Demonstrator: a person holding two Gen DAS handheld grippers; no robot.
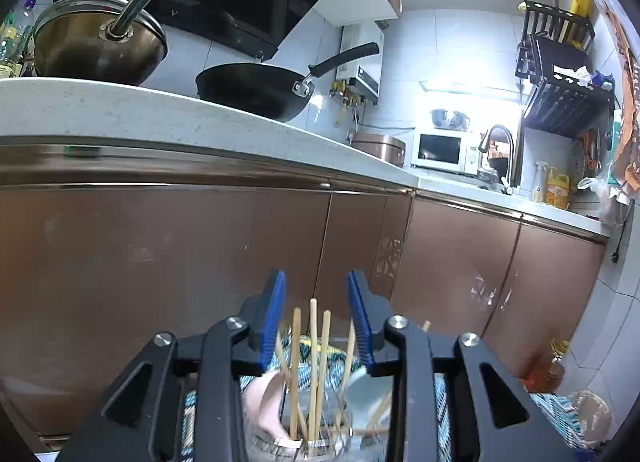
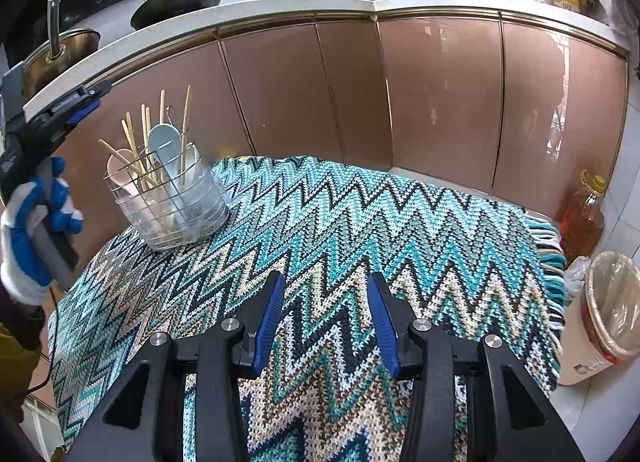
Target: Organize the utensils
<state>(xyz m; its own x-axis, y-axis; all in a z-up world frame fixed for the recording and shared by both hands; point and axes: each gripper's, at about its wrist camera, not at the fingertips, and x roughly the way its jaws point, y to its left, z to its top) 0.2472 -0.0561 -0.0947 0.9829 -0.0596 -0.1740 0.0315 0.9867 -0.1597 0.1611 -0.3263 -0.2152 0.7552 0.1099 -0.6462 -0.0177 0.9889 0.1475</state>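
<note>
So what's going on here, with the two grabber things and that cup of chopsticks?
A person in blue-and-white gloves holds a gripper in each hand, tidying utensils. The left gripper hovers open just above the wire utensil holder, which holds chopsticks and spoons and stands on the zigzag cloth. Its pads grip nothing. The right gripper is open and empty over the bare cloth.
</note>
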